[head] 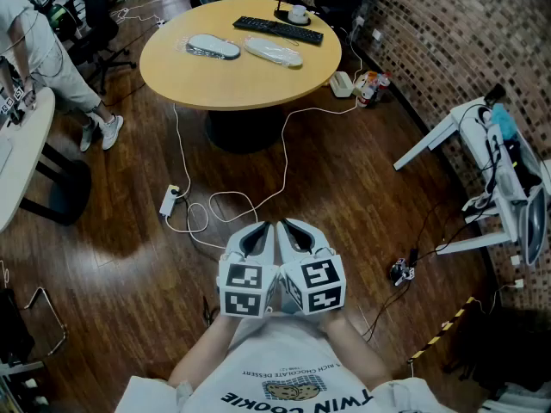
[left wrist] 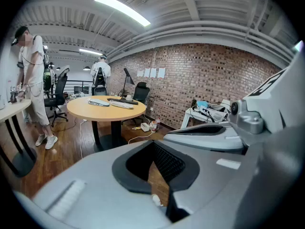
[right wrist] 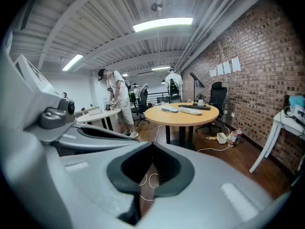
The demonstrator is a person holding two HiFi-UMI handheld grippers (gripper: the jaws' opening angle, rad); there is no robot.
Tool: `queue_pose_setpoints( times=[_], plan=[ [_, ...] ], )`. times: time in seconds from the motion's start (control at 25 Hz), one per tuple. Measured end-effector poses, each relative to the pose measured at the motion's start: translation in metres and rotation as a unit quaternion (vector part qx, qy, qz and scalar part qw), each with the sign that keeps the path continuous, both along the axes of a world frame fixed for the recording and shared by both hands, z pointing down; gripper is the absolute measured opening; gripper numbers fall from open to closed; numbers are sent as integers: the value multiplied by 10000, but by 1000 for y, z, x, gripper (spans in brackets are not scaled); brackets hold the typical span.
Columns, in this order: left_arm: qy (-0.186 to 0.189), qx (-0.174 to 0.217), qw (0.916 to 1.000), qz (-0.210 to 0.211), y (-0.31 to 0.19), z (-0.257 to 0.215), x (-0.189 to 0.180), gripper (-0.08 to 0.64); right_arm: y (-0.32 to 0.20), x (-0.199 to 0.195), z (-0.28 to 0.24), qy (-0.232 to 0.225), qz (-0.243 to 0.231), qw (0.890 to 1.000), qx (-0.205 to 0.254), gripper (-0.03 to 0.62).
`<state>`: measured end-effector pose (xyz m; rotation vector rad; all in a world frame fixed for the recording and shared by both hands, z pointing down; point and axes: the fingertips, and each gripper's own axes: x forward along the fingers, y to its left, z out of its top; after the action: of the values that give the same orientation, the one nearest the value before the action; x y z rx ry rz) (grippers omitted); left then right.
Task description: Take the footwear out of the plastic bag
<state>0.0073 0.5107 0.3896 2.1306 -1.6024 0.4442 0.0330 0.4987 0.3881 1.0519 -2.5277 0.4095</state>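
Observation:
Two pieces of footwear in clear plastic bags lie on the round wooden table (head: 250,83) far ahead: a grey one (head: 213,47) and a white one (head: 274,52). The same two bags show small in the left gripper view (left wrist: 98,102) and in the right gripper view (right wrist: 190,111). Both grippers are held side by side close to the person's chest, over the wooden floor and well short of the table. The left gripper (head: 256,235) (left wrist: 153,143) is shut and empty. The right gripper (head: 297,233) (right wrist: 152,145) is also shut with nothing in it.
A black keyboard (head: 278,29) and a cup (head: 298,13) sit at the table's far side. White cables (head: 215,205) and a power strip (head: 169,201) lie on the floor ahead. A white desk (head: 469,132) stands by the brick wall at right, and a person (head: 52,58) stands at left.

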Motion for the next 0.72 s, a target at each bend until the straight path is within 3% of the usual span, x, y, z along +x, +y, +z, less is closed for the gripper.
queue_pose_setpoints(
  times=[0.36, 0.72],
  plan=[
    [-152, 57, 9997, -175, -117, 15, -2, 6, -122, 3, 13, -200, -67, 9998, -55, 2],
    [-246, -43, 9988, -413, -242, 10, 19, 6, -245, 18, 11, -438, -395, 9981, -196, 2]
  ],
)
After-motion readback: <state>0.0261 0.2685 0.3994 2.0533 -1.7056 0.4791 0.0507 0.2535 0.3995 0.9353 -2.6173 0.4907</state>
